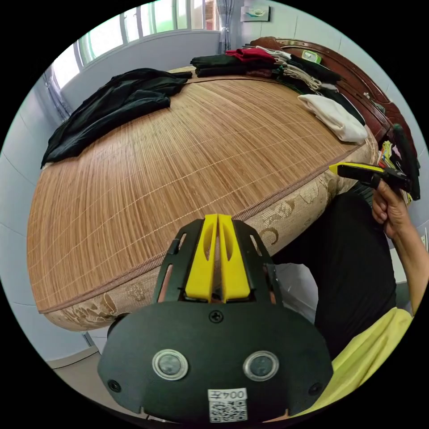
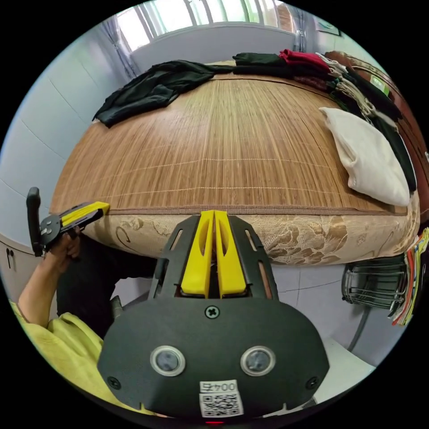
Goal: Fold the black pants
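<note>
Black pants (image 1: 114, 107): crumpled at the far edge of the bamboo mat (image 1: 192, 152), near the window, well apart from both tools. Left gripper (image 1: 217, 217) and right gripper (image 2: 213, 213): yellow jaws pressed together, holding nothing, hovering off the near bed edge. Best reached across, opened, then pinched at the waistband and dragged to mid-mat, away from the folded stack (image 1: 250, 60).

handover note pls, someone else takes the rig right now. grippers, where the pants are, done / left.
Left gripper: jaws together, holding nothing, off the near edge of the bed.
Right gripper: the same, shut and empty, short of the bamboo mat.
Black pants: rumpled heap at the far corner of the mat, below the window, touched by neither gripper.
Cream folded garment and a row of clothes lie along the headboard side.
Done: no fold yet.
Left: reach the pants, spread them flat, fold.
</note>
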The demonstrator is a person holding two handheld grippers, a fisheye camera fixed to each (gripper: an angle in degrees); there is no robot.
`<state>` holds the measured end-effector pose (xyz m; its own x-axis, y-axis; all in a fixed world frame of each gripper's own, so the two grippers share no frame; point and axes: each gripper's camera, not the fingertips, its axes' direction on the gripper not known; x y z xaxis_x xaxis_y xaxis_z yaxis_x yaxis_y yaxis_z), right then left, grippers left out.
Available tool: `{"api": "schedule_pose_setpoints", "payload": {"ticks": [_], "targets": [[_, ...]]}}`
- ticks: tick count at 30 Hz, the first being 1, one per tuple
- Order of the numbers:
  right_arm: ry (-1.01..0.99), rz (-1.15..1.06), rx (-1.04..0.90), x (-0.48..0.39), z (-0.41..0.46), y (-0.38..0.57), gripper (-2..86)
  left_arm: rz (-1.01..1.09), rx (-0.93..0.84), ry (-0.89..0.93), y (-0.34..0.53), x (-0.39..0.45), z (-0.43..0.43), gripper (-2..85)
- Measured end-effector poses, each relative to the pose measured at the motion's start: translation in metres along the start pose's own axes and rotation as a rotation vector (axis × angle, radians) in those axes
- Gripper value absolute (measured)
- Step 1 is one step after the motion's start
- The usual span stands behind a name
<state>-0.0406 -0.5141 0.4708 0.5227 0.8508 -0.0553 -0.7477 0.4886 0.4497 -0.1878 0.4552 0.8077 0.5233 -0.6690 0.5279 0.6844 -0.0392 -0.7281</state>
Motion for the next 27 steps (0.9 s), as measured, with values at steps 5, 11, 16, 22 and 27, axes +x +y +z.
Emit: {"api": "schedule_pose_setpoints", "payload": {"ticks": [5, 11, 16, 22, 27], "targets": [[-0.034, 0.01, -0.088, 0.004, 0.014, -0.003, -0.7, 0.025, 0.0, -0.012, 0.006, 0.006, 0.008, 0.4], [-0.245, 0.107, -0.123, 0.043, 0.023, -0.001, -0.6, 0.006, 0.001, 0.032, 0.017, -0.007, 0.021, 0.4], [-0.376, 0.185, -0.067, 0.073, 0.02, 0.014, 0.0, -0.067, 0.017, 0.104, 0.032, -0.031, 0.034, 1.0], [-0.662, 0.274, 0.084, 0.109, 0.015, 0.045, 7.3, -0.368, 0.114, 0.49, 0.06, -0.104, 0.056, 5.1], [-0.791, 0.354, 0.127, 0.131, 0.023, 0.06, 11.5, -0.616, 0.279, 0.699, 0.049, -0.174, 0.072, 12.7]]}}
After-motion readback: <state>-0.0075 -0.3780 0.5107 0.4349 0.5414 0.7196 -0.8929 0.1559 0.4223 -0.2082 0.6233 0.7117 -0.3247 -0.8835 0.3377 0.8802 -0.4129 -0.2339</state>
